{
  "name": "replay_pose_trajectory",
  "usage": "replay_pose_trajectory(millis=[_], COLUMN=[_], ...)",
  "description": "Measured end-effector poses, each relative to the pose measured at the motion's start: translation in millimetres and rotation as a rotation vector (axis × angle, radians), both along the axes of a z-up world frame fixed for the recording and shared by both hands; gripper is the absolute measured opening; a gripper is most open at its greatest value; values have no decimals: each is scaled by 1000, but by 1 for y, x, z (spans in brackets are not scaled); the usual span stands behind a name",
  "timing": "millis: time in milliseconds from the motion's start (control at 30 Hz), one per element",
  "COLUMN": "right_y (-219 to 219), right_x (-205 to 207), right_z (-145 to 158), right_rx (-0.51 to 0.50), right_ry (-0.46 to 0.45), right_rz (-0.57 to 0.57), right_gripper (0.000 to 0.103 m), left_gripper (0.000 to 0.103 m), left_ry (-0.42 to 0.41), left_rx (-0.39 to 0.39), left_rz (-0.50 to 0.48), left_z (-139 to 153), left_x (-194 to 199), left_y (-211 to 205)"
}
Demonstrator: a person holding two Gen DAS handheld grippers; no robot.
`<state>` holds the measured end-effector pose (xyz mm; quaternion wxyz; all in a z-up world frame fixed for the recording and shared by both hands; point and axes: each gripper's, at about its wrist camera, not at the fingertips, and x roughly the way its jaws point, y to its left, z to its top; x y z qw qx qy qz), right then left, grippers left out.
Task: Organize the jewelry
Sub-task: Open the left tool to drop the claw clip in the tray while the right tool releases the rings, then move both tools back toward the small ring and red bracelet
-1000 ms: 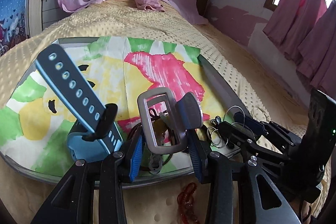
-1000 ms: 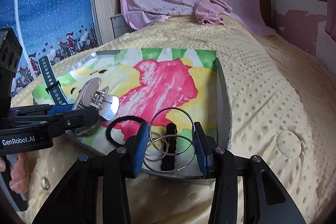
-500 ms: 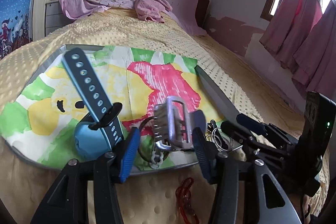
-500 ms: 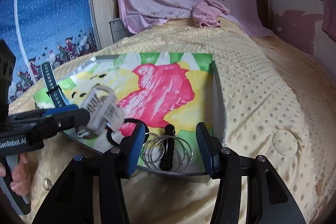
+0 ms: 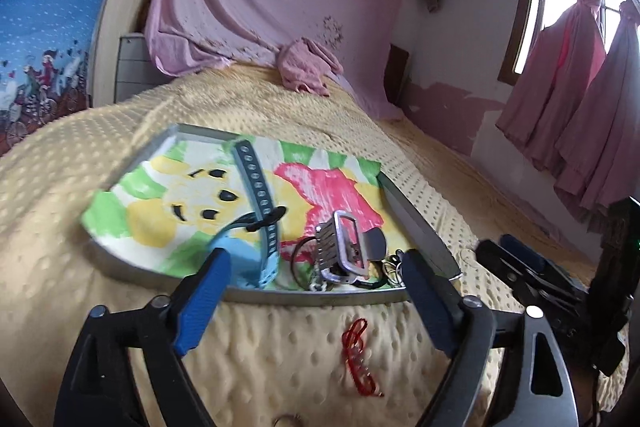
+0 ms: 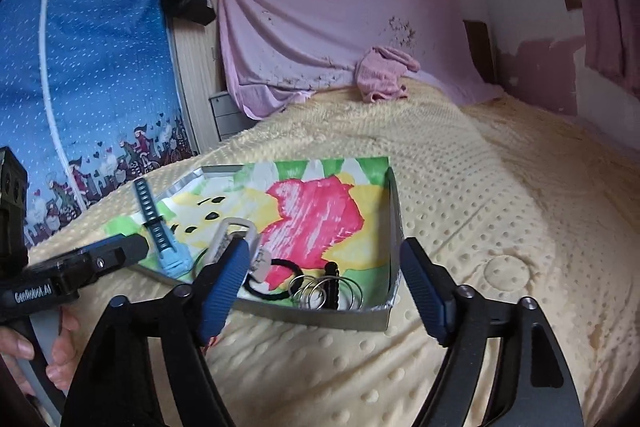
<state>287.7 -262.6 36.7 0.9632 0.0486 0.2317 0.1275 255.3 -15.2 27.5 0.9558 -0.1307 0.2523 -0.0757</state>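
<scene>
Jewelry lies collected in the tray [image 5: 312,297] on the bed: watch [image 5: 256,227], metal clasp [image 5: 340,253], silver rings [image 6: 324,291]. A red bead string [image 5: 358,359] remains outside on the bedspread. Left claw [image 5: 316,311] and right claw [image 6: 326,297] are both spread wide and hold nothing. Lower the left claw over the string, close gently, then lift clear of the rim.

Left gripper [image 5: 316,301] is spread wide with nothing between its 2 blue pads [image 5: 202,301], hovering over the yellow bedspread [image 5: 280,339] just short of the tray [image 5: 304,295]. In the tray: a blue watch [image 5: 260,223] with its strap sticking up, a silver metal clip [image 5: 342,251], a black hair tie and what looks like some rings. A red bracelet [image 5: 358,357] lies on the bedspread outside the tray. Right gripper [image 5: 520,267] is at the right edge.
</scene>
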Motion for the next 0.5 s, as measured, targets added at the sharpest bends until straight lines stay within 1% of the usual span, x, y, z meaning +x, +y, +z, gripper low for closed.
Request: replay_pose_trajectory(millis=[67,100,133,200,300,333,367,500], right_y=[0,0,0,1,4,5,6,13], right_x=[-13,-22,-29,-41,-61,-67,-73,-95], right_z=[4,7,9,12,17,19,20,26], right_rx=[-20,-22,-23,-32,-44,-40,-37,-38], right_ry=[-24,-38,-47,-68,-103,-112,-118,-144], right_rz=[0,2,7,11,10,10,11,15], right_gripper=[84,87,92,94,96,100,102,102], left_gripper=[101,101,102,103,103,103,103,103], left_ry=[-32,-56,-71,-99,-136,-145,-151,-175], left_rx=[8,9,10,17,59,69,74,95], left_rz=[28,41,45,56,71,75,77,87], left_z=[2,3,4,5,7,8,8,8], left_x=[-12,-21,-26,-39,-58,-64,-68,-89], left_y=[4,7,9,12,14,14,15,18])
